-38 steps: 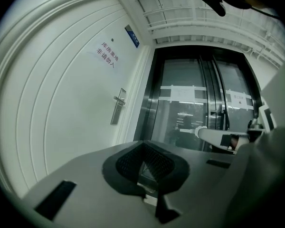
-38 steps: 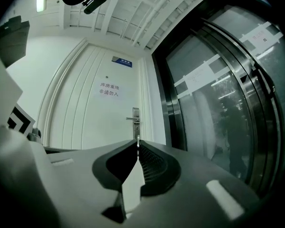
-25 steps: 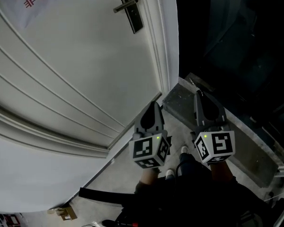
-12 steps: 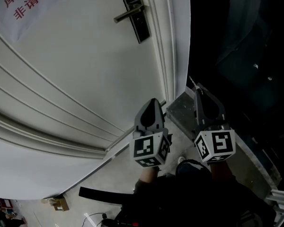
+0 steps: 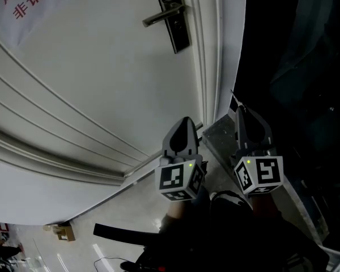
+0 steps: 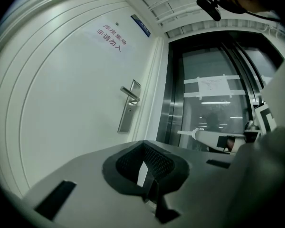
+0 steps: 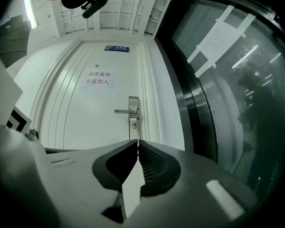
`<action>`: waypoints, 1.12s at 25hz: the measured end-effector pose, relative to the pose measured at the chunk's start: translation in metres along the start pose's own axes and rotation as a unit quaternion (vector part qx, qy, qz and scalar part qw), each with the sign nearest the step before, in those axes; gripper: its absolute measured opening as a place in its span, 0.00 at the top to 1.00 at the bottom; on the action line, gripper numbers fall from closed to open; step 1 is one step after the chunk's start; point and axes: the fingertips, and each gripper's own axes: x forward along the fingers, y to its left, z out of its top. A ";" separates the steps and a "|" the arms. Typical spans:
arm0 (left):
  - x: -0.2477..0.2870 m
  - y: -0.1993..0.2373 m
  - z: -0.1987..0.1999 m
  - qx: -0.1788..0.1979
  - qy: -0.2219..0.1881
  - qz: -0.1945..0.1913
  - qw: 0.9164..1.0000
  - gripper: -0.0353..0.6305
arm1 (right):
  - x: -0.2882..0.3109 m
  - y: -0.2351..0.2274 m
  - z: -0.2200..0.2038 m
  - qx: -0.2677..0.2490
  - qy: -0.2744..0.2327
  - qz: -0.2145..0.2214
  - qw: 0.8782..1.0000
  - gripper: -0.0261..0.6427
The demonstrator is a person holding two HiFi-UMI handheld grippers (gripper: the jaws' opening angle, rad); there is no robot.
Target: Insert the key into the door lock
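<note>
Left gripper (image 5: 185,121): held low in front of the person; jaws pressed together, nothing between them.
Right gripper (image 5: 238,109): just beside the left one, on the frame side; jaws pressed together on a thin pale sliver at the tip, judged to be the key (image 7: 138,145), which is edge-on and too small to be sure of.
Key axis: along the right jaws, pointing at the door.
Door (image 5: 102,84): white, ahead of and above both grippers, well apart from them.
Handle (image 7: 126,111): a level lever on the plate, pointing away from the frame.
Lock (image 7: 134,124): keyhole just under the handle; straight above the right jaw tips in the right gripper view, off to the left in the left gripper view.
Nearer gripper: the right, by judgement; the coming move runs forward and up along the key's axis.
</note>
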 end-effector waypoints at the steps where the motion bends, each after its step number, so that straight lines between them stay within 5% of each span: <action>1: 0.005 0.003 0.001 0.000 -0.003 0.001 1.000 0.95 | 0.007 0.000 -0.001 0.000 -0.001 0.002 1.000 0.94; 16: 0.119 0.075 0.026 0.002 -0.021 0.012 1.000 0.95 | 0.141 -0.009 -0.010 -0.021 -0.020 0.006 1.000 0.94; 28: 0.158 0.120 0.046 0.002 -0.025 0.022 0.999 0.95 | 0.214 0.010 0.008 -0.074 -0.056 0.037 0.995 0.94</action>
